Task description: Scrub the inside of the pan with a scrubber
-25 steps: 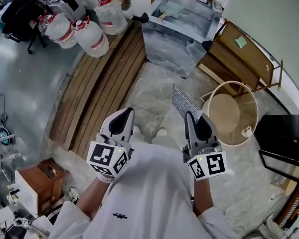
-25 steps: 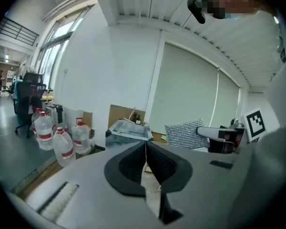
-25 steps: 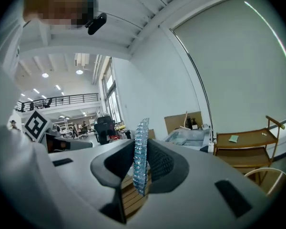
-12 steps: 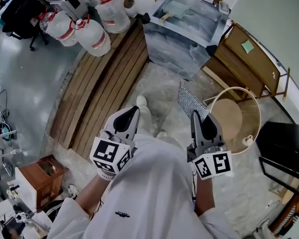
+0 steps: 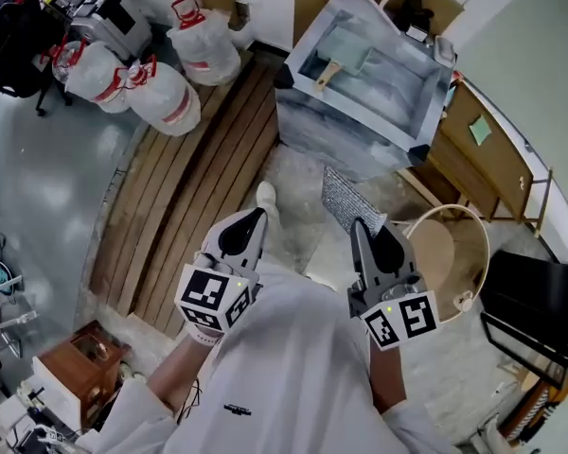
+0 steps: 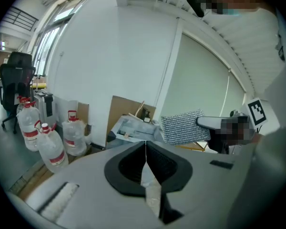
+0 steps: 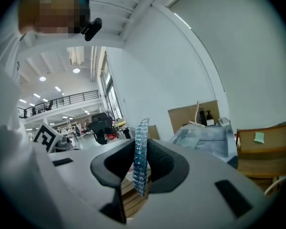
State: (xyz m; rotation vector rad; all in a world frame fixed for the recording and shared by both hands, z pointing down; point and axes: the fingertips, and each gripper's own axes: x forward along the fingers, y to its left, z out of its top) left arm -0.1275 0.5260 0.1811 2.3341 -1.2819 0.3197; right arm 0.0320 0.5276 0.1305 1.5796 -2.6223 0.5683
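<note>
My right gripper is shut on a silvery mesh scrubber, which sticks out ahead of its jaws. In the right gripper view the scrubber stands edge-on, pinched between the black pads. The left gripper is shut with nothing in it, its jaws meeting in the left gripper view. Ahead stands a grey marbled sink unit. In its basin lies a pale flat pan with a wooden handle. Both grippers are held near my chest, well short of the sink.
Large water jugs stand at the back left beside a strip of wooden slats. A round wicker basket and a wooden cabinet are to the right of the sink. A black stand sits at far right.
The sink unit has come nearer and more centred in the head view as the person walks toward it. Both grippers keep their pose, the scrubber still held.
</note>
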